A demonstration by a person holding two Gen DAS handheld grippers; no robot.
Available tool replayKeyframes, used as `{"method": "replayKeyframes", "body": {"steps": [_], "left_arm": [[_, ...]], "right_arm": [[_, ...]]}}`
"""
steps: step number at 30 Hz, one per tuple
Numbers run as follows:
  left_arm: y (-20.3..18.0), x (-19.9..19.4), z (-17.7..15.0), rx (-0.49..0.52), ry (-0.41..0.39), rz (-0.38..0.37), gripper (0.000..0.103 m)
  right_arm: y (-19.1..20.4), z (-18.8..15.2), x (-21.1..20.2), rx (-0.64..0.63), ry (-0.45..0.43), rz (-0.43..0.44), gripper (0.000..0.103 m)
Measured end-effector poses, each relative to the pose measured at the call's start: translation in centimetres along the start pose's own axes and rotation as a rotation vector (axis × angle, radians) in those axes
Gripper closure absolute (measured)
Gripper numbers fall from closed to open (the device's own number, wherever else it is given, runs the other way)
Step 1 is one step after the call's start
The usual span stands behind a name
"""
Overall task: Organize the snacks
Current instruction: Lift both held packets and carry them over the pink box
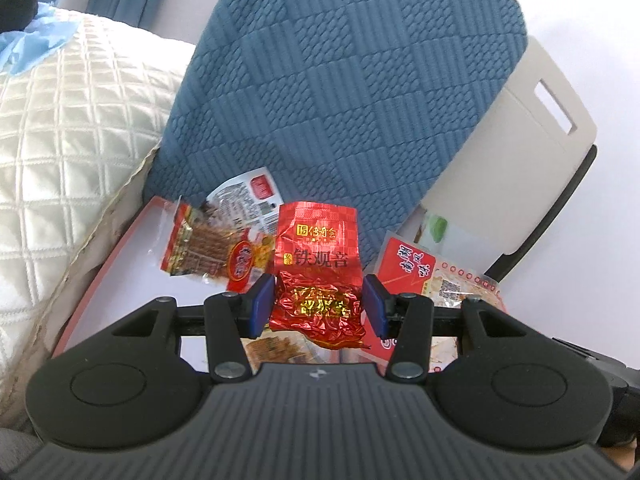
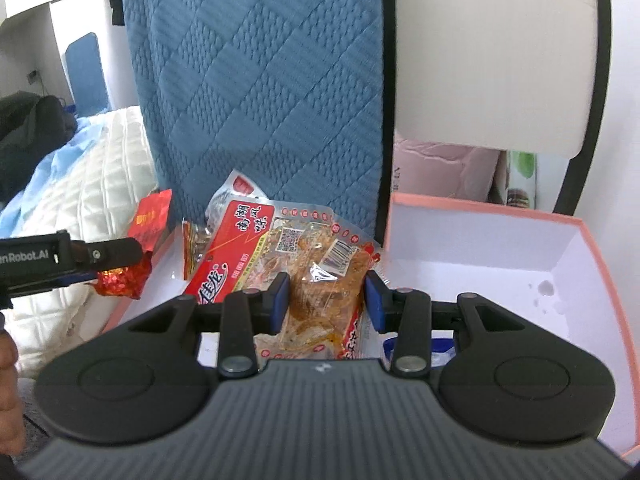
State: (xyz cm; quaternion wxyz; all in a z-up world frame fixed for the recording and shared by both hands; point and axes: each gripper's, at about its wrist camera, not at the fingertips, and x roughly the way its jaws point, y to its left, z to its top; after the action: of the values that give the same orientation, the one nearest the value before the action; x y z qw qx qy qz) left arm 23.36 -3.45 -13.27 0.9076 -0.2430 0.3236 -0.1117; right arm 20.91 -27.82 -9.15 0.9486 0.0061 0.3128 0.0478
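Note:
My left gripper point(image 1: 318, 306) is shut on a red foil tea packet point(image 1: 316, 276) with gold print, held above a pink-rimmed white tray point(image 1: 108, 264). The packet also shows at the left of the right wrist view point(image 2: 124, 276). My right gripper point(image 2: 326, 304) is shut on a clear snack pack with a red label point(image 2: 320, 280), above the same tray. More snack packs lie in the tray: a red-edged one with brown strips point(image 1: 200, 248) and a white one point(image 1: 244, 196).
A second pink-rimmed white box point(image 2: 480, 248) stands at the right. A blue quilted cushion point(image 1: 340, 92) leans behind the trays. A cream quilted pillow point(image 1: 72, 152) lies at the left. A white chair back point(image 2: 492, 52) stands behind at the right.

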Motion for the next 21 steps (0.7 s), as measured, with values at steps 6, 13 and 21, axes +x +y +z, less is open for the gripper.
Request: {"method": "replayKeyframes", "body": {"steps": [6, 13, 21], "left_arm": [[-2.8, -1.0, 0.5, 0.031, -0.013, -0.011, 0.049], [-6.6, -1.6, 0.4, 0.050, -0.031, -0.039, 0.049], [-11.8, -0.8, -0.3, 0.071, -0.023, -0.084, 0.049]], "right_arm": [[-1.8, 1.1, -1.9, 0.011, -0.033, -0.006, 0.061], [-4.1, 1.9, -4.1, 0.014, -0.067, -0.017, 0.061], [-7.5, 2.2, -6.4, 0.022, -0.076, -0.037, 0.061]]}}
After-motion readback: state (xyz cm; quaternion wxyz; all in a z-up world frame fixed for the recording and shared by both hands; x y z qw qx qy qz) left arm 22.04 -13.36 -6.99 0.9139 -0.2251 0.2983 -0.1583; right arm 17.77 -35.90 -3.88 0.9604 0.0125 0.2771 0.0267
